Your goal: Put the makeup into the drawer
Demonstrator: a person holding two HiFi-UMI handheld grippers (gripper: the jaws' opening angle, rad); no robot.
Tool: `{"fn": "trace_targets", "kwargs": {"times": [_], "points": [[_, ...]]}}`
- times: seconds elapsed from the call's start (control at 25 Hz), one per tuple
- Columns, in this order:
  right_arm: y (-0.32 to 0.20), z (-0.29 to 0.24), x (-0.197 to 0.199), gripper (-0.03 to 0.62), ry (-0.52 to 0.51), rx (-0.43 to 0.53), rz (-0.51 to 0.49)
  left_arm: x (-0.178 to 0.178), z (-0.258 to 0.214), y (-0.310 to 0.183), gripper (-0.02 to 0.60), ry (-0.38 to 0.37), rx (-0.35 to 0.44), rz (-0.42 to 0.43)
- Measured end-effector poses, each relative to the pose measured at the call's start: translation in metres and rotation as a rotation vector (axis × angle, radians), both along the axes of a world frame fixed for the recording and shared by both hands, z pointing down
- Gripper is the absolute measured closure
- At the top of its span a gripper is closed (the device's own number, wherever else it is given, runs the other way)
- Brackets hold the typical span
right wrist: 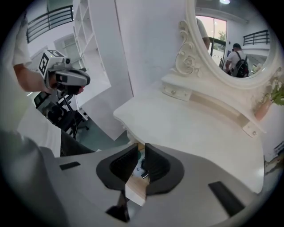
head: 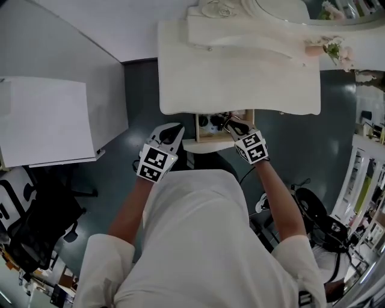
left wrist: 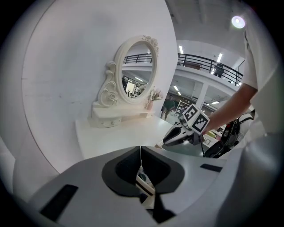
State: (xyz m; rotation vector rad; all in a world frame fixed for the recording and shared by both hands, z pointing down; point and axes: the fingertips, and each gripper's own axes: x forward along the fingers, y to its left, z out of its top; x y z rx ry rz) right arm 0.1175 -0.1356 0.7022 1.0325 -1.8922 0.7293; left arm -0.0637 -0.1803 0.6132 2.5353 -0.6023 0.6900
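Observation:
The vanity table [head: 240, 78] has its drawer [head: 207, 145] pulled out at the front, with small makeup items [head: 212, 123] lying inside. My right gripper [head: 227, 123] hangs over the drawer, pointing steeply down. Its jaws stand a narrow gap apart with nothing between them; through the gap in the right gripper view [right wrist: 140, 153] I see the drawer's wooden wall [right wrist: 135, 190] and the makeup [right wrist: 141, 167]. My left gripper [head: 174, 129] hovers left of the drawer beside the table's edge, jaws meeting and empty [left wrist: 141, 155].
An oval mirror [head: 264, 12] on an ornate stand and a small flower vase [head: 331, 48] sit at the table's back. A white cabinet [head: 42, 120] and a black office chair [head: 36, 216] are at the left. A dark scooter [head: 319, 222] stands at the right.

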Motion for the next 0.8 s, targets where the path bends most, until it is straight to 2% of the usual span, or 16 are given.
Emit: {"fn": "trace_targets", "kwargs": {"times": [0.36, 0.8], "points": [[-0.007, -0.081, 0.023, 0.556, -0.035, 0.206, 0.136, 0.016, -0.046, -0.009, 0.563, 0.079, 0.037, 0.042], [0.028, -0.157, 0.057, 0.56, -0.088, 0.43, 0.18, 0.052, -0.09, 0.014, 0.563, 0.113, 0.113, 0.0]]}}
